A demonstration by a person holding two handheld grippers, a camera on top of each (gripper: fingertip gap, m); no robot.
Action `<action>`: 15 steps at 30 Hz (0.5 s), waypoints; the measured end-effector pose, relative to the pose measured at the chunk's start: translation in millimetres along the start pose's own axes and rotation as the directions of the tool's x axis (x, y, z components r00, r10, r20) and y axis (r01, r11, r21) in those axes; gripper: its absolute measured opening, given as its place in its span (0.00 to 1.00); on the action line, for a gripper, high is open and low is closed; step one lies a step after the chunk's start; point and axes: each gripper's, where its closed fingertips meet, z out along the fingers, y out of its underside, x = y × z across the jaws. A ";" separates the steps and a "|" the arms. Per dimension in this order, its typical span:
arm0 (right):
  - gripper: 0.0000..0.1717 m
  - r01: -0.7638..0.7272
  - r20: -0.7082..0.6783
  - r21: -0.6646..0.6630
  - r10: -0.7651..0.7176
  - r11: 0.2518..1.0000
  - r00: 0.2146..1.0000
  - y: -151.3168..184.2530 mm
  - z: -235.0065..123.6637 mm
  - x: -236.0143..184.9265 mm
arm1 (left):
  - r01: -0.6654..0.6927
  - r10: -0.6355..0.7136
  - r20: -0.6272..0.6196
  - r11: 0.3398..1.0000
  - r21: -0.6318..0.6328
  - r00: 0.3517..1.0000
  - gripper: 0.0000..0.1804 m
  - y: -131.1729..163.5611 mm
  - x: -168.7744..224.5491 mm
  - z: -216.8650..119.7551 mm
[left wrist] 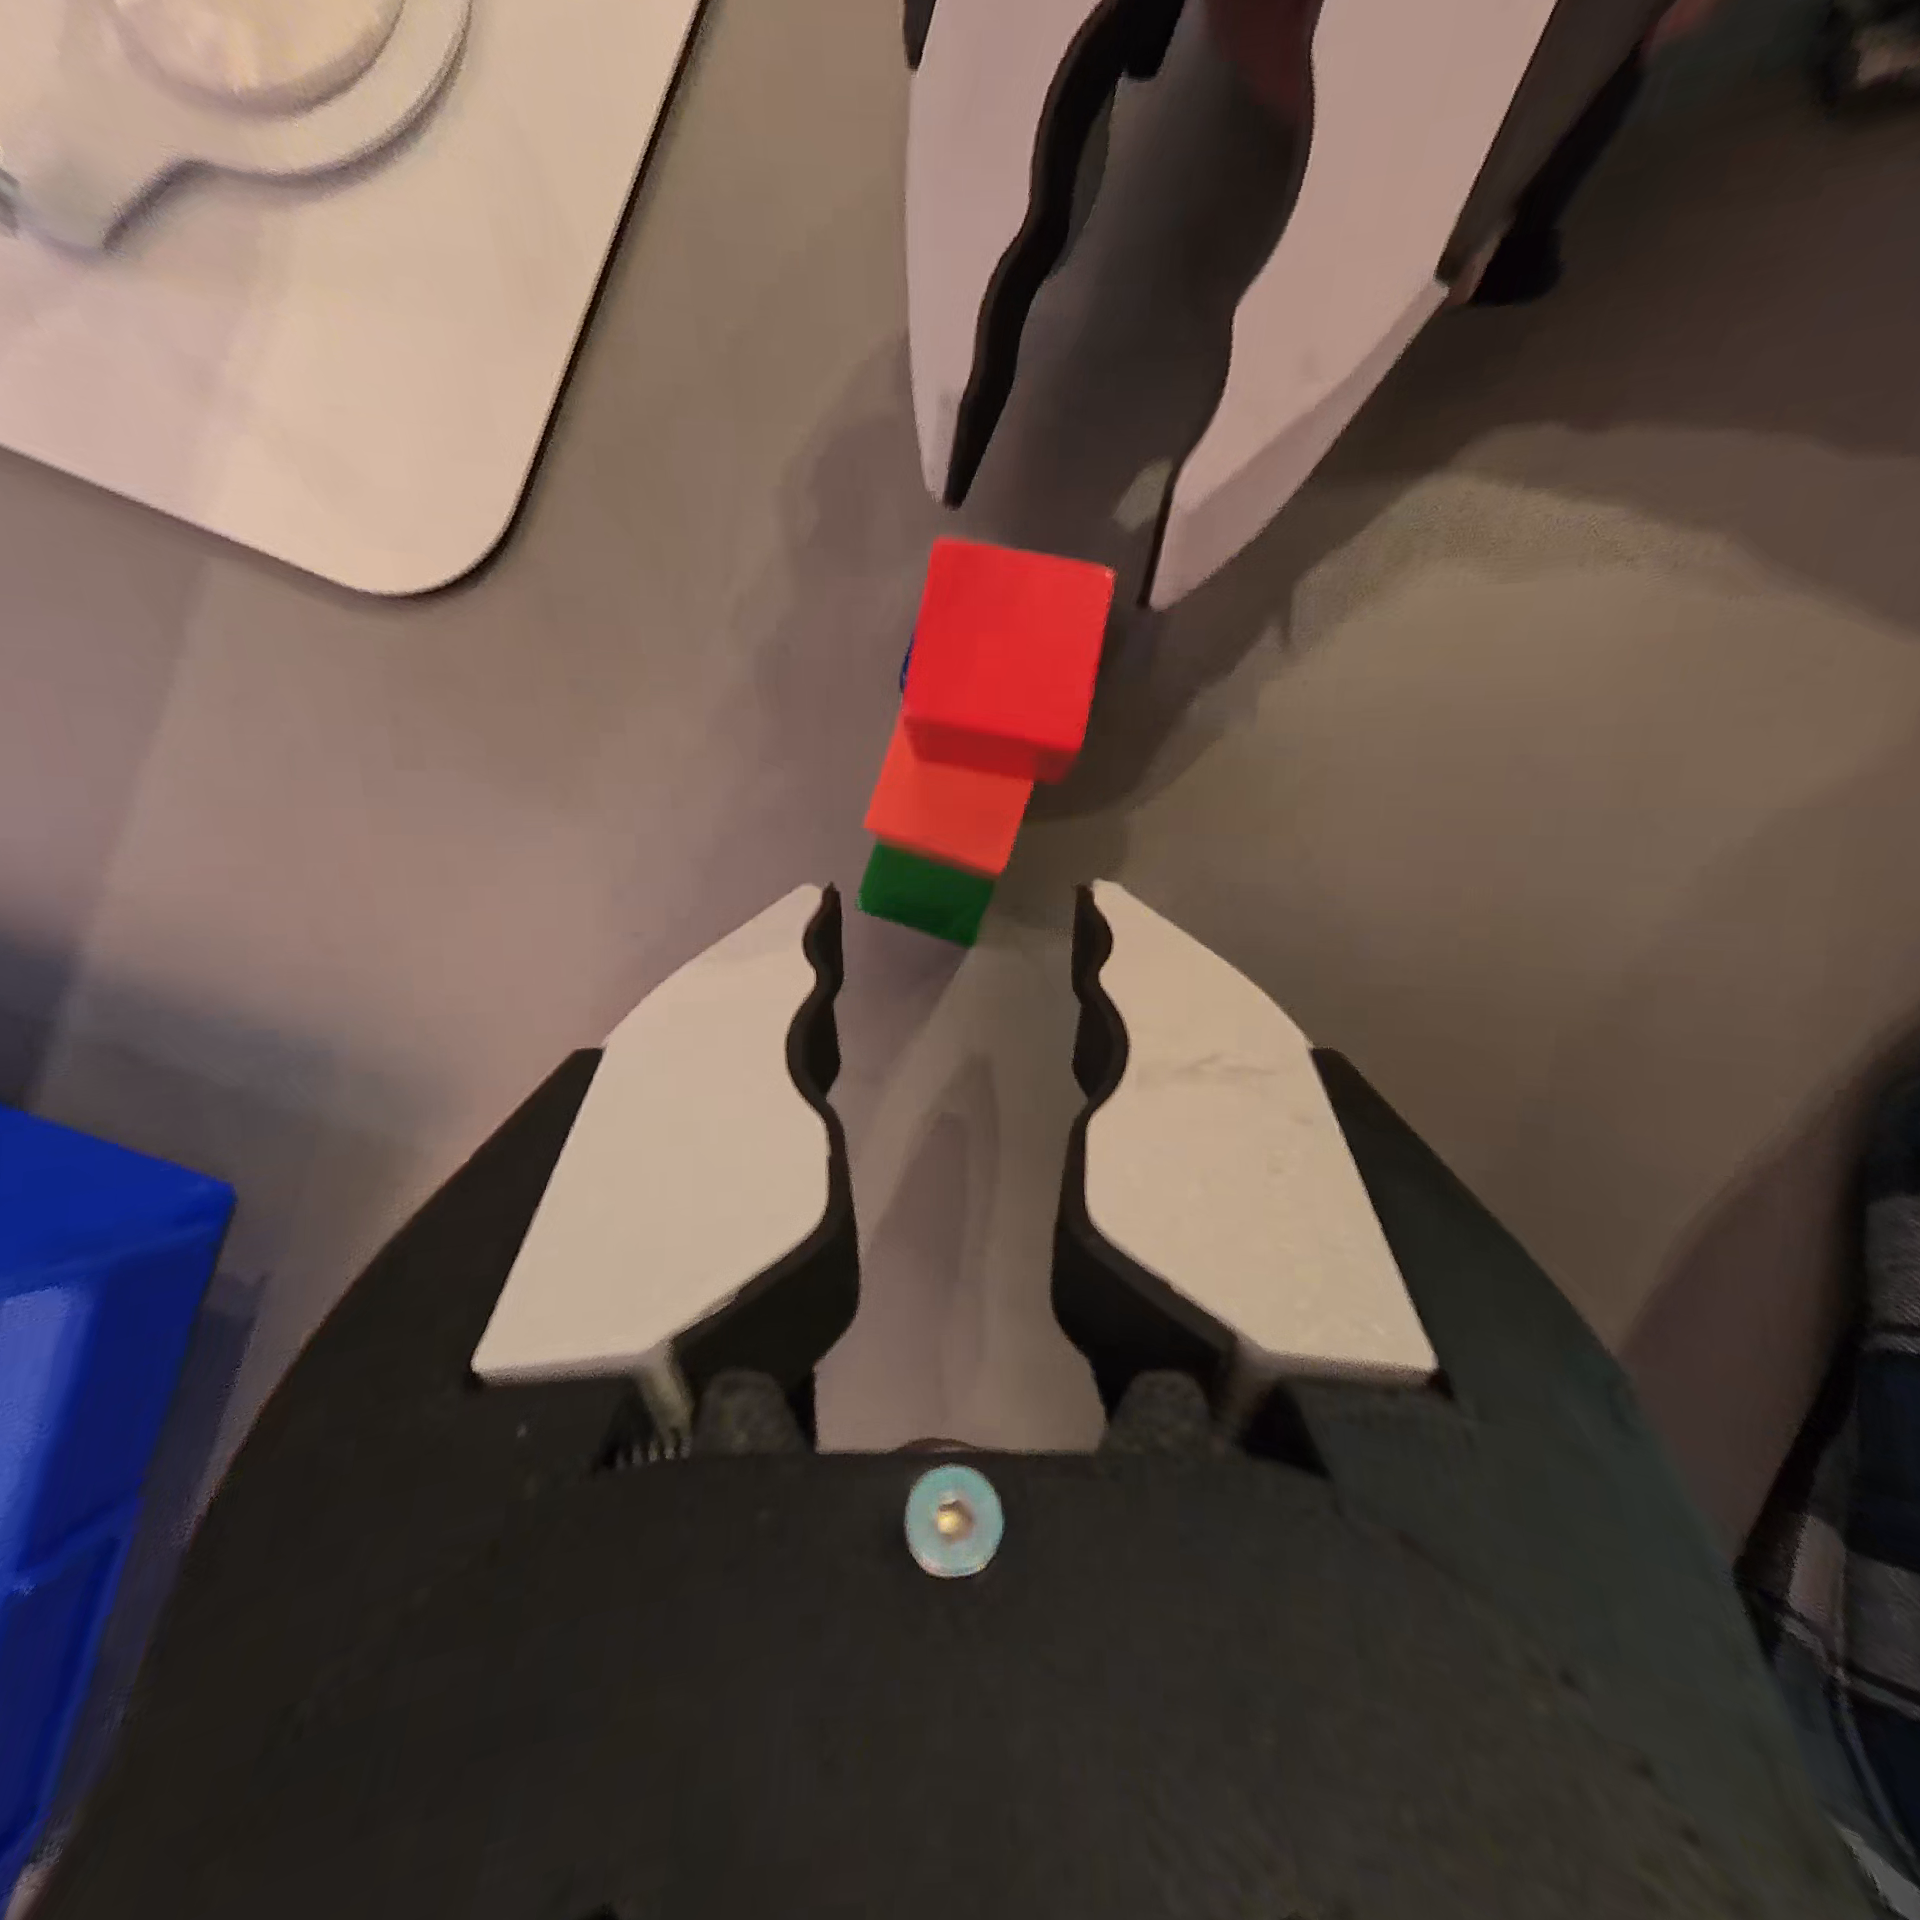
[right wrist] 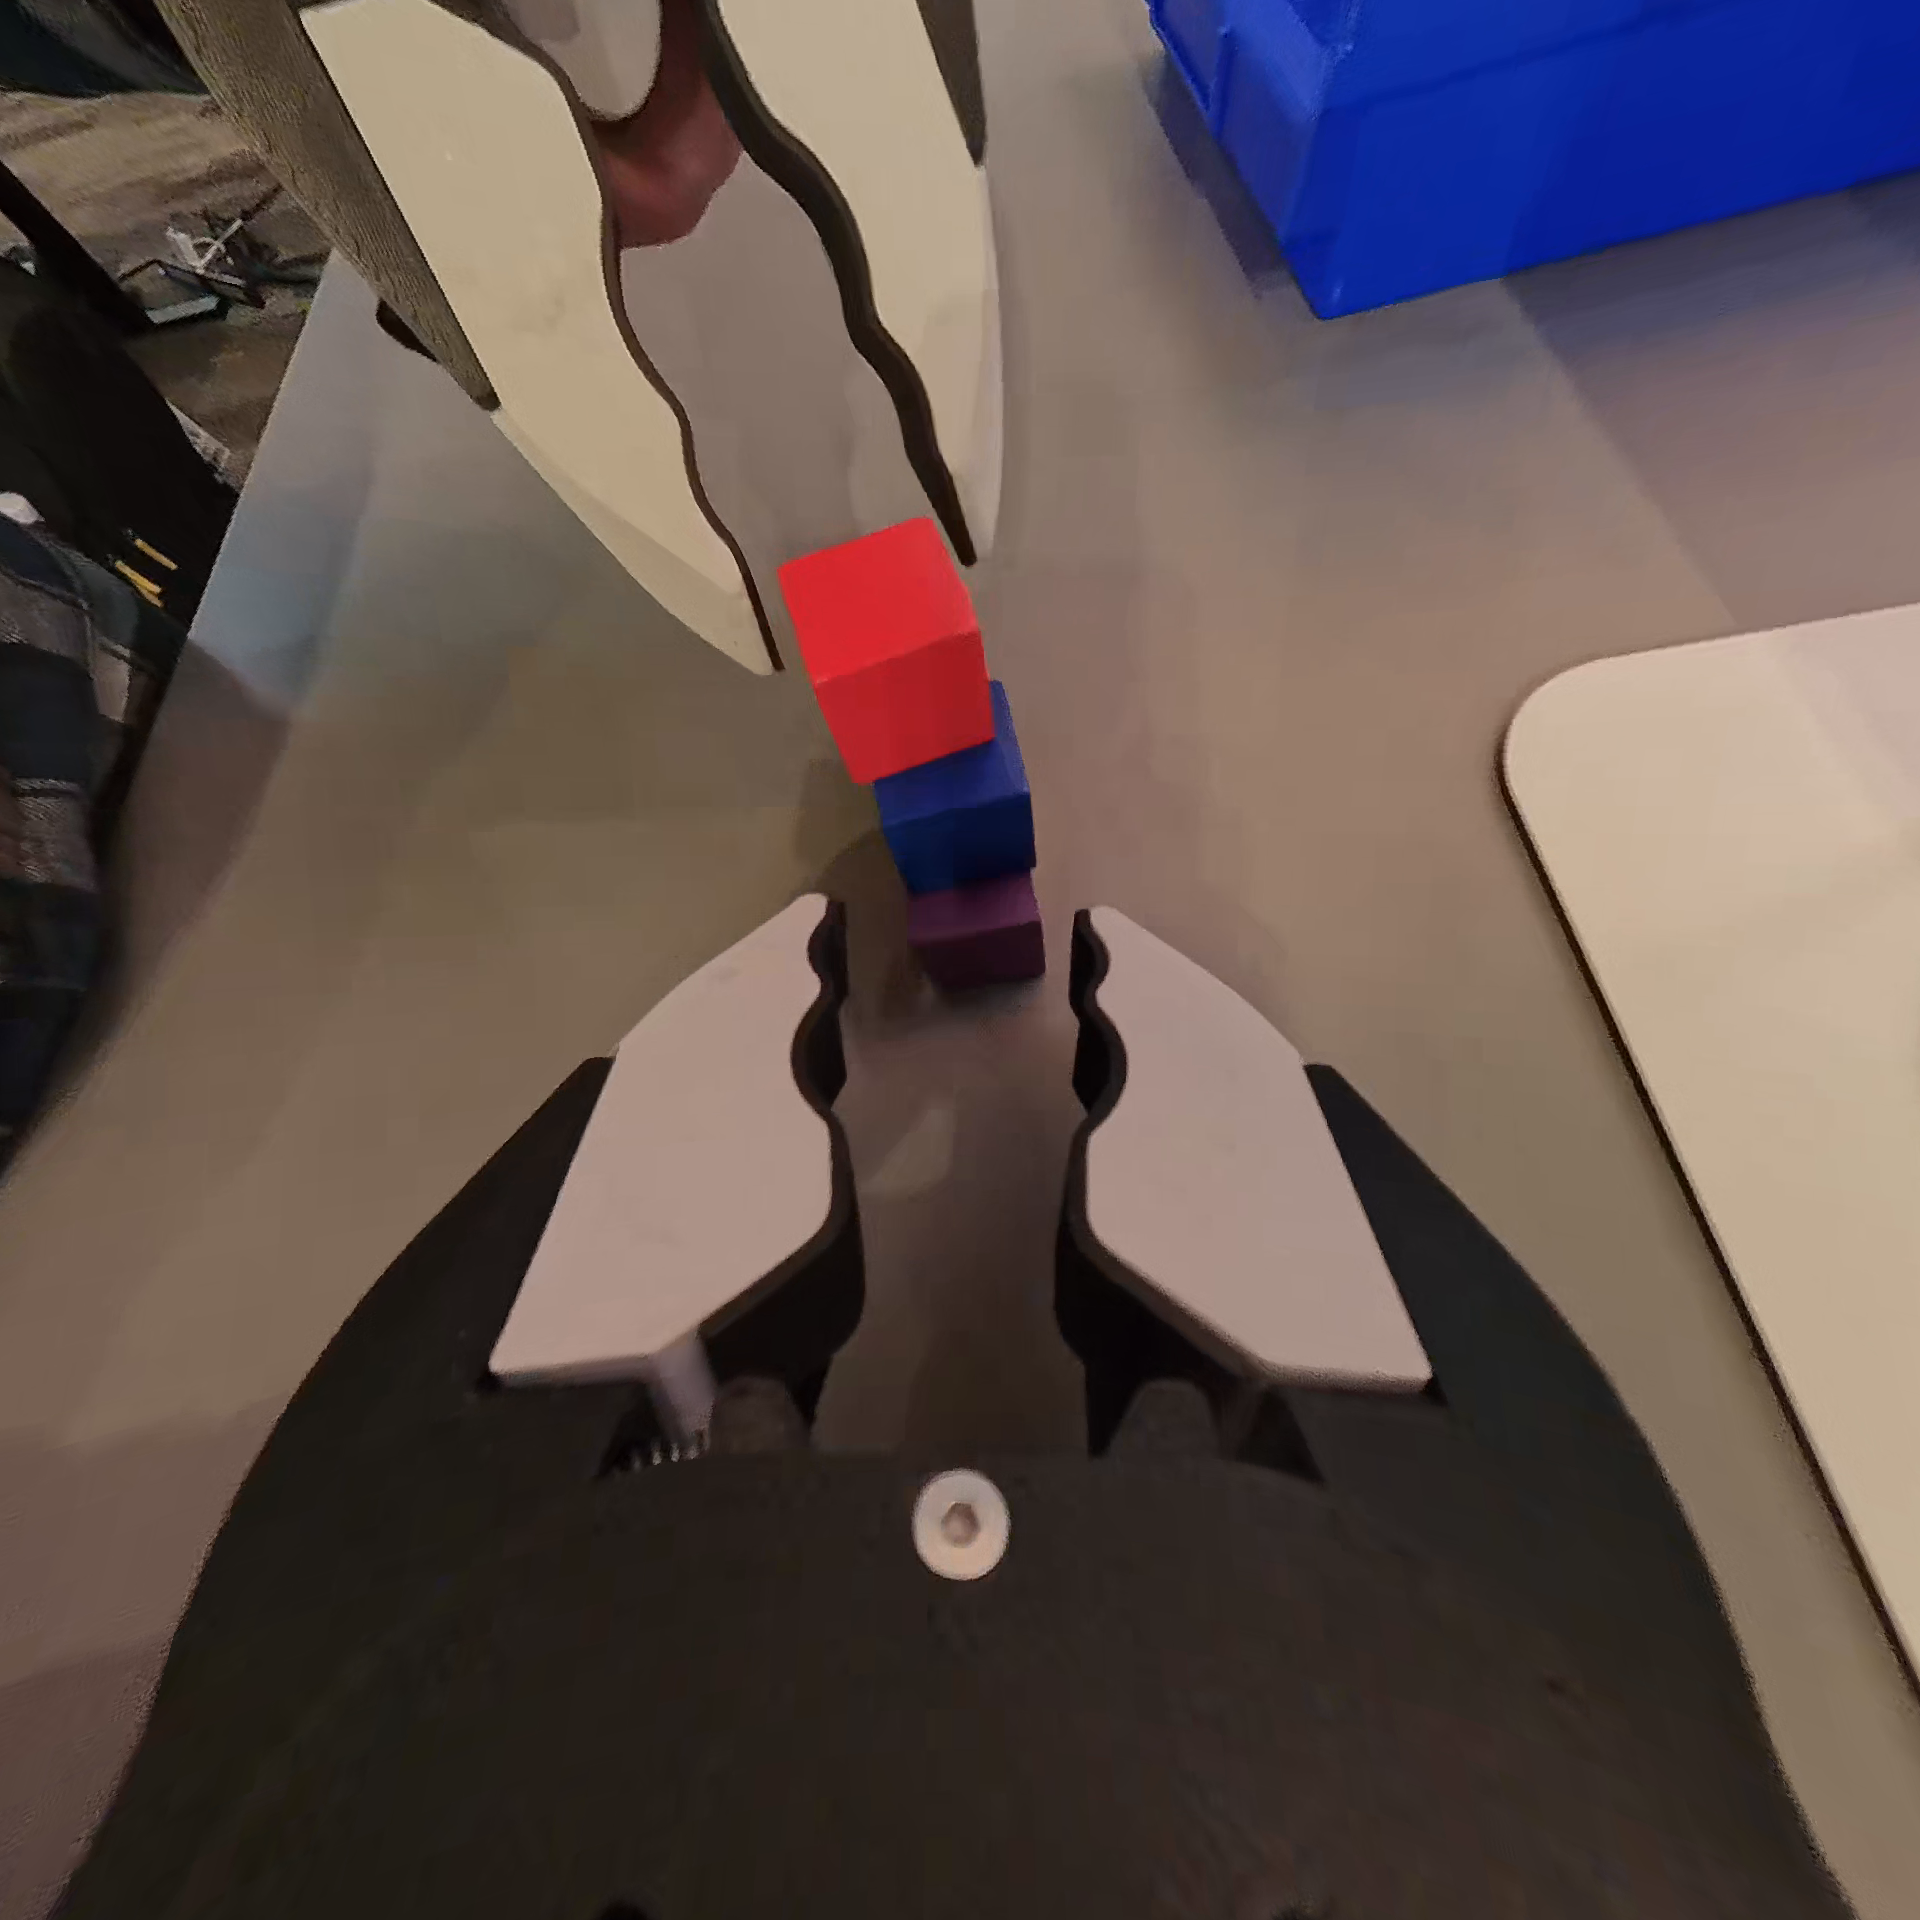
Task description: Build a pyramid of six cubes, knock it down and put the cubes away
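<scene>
A small pyramid of cubes stands on the grey table between my two grippers, which face each other. The left wrist view shows a red cube (left wrist: 1008, 649) on top, an orange cube (left wrist: 951, 805) below it and a green cube (left wrist: 925, 894) at the bottom. The right wrist view shows the red cube (right wrist: 883, 644) over a blue cube (right wrist: 956, 810) and a purple cube (right wrist: 977, 930). My left gripper (left wrist: 954, 904) is open and empty, its tips just short of the green cube. My right gripper (right wrist: 956, 914) is open, with the purple cube between its tips and gaps on both sides.
A blue bin (left wrist: 94, 1351) sits at the left, seen at the upper right in the right wrist view (right wrist: 1558, 135). A white board (left wrist: 291, 312) with a clear round object (left wrist: 260, 62) lies beside the cubes. The table edge (right wrist: 281, 395) is at the left. The gap from one gripper's tips to the other's is roughly 7 cm.
</scene>
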 end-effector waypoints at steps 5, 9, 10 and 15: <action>0.28 0.025 -0.011 -0.002 -0.025 1.000 1.000 -5.7 9.5 1.4 | -0.021 0.021 0.013 0.999 -0.031 1.000 0.24 1.3 -1.4 9.3; 0.27 0.040 0.006 0.001 -0.040 0.999 0.999 -10.1 15.0 0.9 | -0.017 0.017 0.014 0.999 -0.029 1.000 0.23 1.0 -2.0 13.4; 0.26 0.044 0.012 -0.002 -0.044 0.999 0.999 -10.7 16.5 0.4 | -0.018 0.019 0.012 0.999 -0.028 1.000 0.23 0.6 -1.9 14.4; 0.23 0.059 0.023 -0.009 -0.059 0.998 0.998 -11.9 20.4 -1.5 | -0.025 0.025 0.009 0.999 -0.031 1.000 0.21 -0.6 -1.5 19.4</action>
